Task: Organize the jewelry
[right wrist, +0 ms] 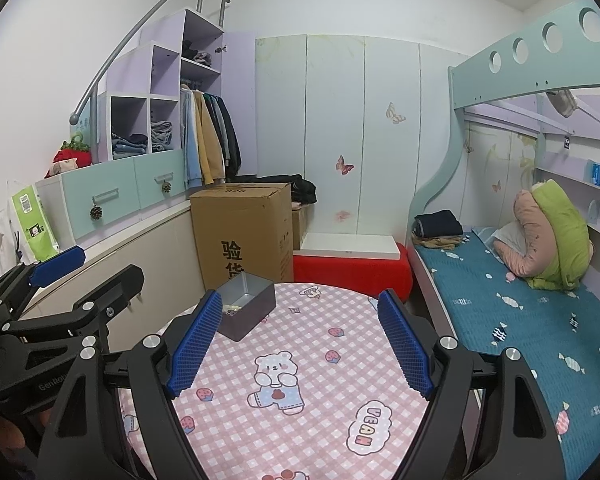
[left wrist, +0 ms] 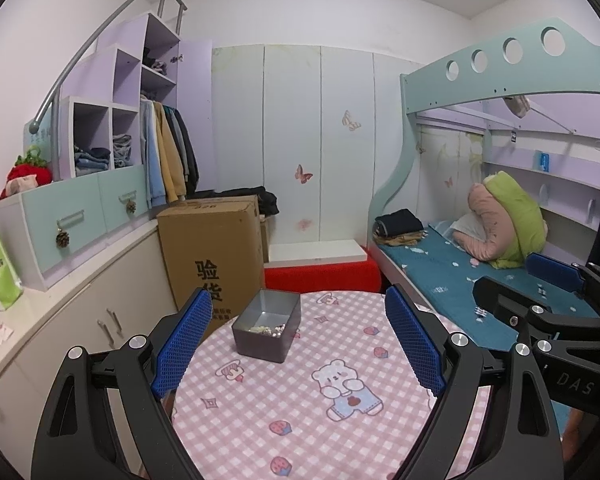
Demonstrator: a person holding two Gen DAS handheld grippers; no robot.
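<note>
Bare checked tablecloth (left wrist: 300,412) all around lone grey tray (left wrist: 267,330), far-left of centre.

jewelry (left wrist: 269,328) pieces too small to identify

Round table (left wrist: 340,420) in foreground, small box (left wrist: 267,330) standing on its far left part, jewelry (left wrist: 266,329) lying inside on the box floor. Left gripper (left wrist: 298,336) and right gripper (right wrist: 300,336) held side by side above the near table edge, jaws spread, nothing between them. Cardboard carton (left wrist: 212,248) on floor behind table, to the left. Cabinet (left wrist: 80,304) along left wall, drawer unit (left wrist: 72,220) on top. Bed (right wrist: 520,312) right of table, folded clothes (right wrist: 438,226) at its far end.
</note>
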